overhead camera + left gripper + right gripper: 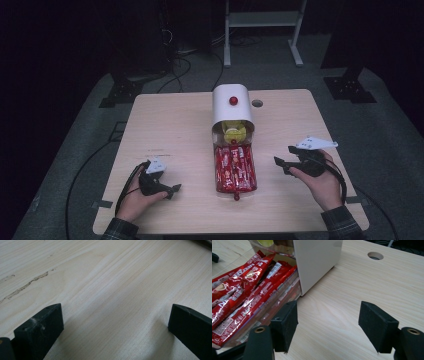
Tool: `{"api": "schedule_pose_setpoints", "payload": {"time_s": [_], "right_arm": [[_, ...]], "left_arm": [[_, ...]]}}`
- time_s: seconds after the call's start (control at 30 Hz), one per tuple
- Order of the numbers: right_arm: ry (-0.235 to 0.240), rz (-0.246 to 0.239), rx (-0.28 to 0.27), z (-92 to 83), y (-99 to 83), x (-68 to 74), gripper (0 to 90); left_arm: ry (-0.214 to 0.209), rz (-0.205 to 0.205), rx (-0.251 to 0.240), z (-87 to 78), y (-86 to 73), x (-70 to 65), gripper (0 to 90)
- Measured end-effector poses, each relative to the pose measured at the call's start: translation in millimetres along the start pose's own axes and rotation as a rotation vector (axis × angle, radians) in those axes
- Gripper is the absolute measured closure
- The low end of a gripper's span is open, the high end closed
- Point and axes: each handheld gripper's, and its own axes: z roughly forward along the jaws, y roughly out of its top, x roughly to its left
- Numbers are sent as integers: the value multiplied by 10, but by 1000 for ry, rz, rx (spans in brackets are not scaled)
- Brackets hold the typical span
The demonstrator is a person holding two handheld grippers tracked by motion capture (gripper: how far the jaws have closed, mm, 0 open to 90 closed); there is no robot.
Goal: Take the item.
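Observation:
A white box (231, 109) with a red knob (233, 100) stands at the middle of the wooden table (170, 125). Its clear drawer (235, 189) is pulled out toward me and holds several red sachets (235, 169). Something yellow (234, 133) shows inside the box mouth. My left gripper (172, 191) rests low over the table, left of the drawer, open and empty (115, 325). Right of the drawer, my right gripper (284, 155) is open and empty (329, 325). Its view shows the sachets (244, 295), the clear drawer wall (274, 307) and the white box (317, 262) just ahead on the left.
A round cable hole (257, 103) (375, 255) sits in the table right of the box. A scratch mark (25, 286) runs across the wood by my left gripper. Beyond the table are a white metal stand (262, 30), black stand bases and cables on grey floor.

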Motion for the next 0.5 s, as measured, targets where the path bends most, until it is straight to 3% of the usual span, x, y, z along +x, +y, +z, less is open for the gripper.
{"api": "schedule_pose_setpoints", "payload": {"time_s": [0.5], "right_arm": [[38, -21, 1, 100, 74, 101, 317]], "left_arm": [[0, 0, 0, 0, 0, 0, 0]]}}
